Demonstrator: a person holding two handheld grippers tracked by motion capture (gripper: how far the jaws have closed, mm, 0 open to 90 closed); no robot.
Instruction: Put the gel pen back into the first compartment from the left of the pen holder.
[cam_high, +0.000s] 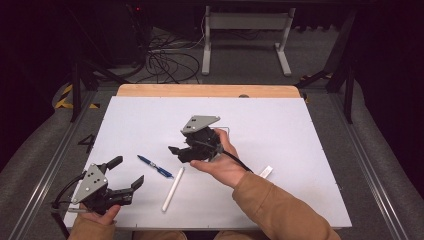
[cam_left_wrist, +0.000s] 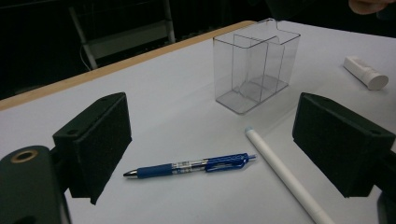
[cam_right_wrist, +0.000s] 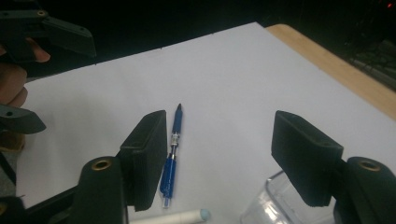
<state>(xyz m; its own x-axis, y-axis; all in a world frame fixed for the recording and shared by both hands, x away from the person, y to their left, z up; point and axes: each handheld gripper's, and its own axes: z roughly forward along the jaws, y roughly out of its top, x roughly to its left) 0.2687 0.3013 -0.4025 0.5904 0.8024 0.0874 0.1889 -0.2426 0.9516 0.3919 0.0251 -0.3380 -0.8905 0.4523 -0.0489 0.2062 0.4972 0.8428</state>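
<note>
A blue pen (cam_high: 155, 166) and a long white marker (cam_high: 173, 188) lie side by side on the white table top (cam_high: 280, 125). My left gripper (cam_high: 128, 171) rests at the near left corner, open, pointing at them. Through its empty jaws (cam_left_wrist: 215, 121) I see the pen (cam_left_wrist: 191, 166), the marker (cam_left_wrist: 285, 175) and a clear plastic container (cam_left_wrist: 254, 65) with inner dividers. My right gripper (cam_high: 177, 151) hovers mid-table, open, aimed left toward the pen. Nothing sits between its jaws (cam_right_wrist: 219, 140); the pen (cam_right_wrist: 171, 154) lies just past its left jaw, and the container's corner (cam_right_wrist: 275, 205) is below the right one.
A short white tube (cam_high: 265, 172) lies right of the right forearm, also seen beyond the container (cam_left_wrist: 365, 72). A wooden strip (cam_high: 210, 90) borders the table's far edge. Behind it are a table frame and cables on the floor.
</note>
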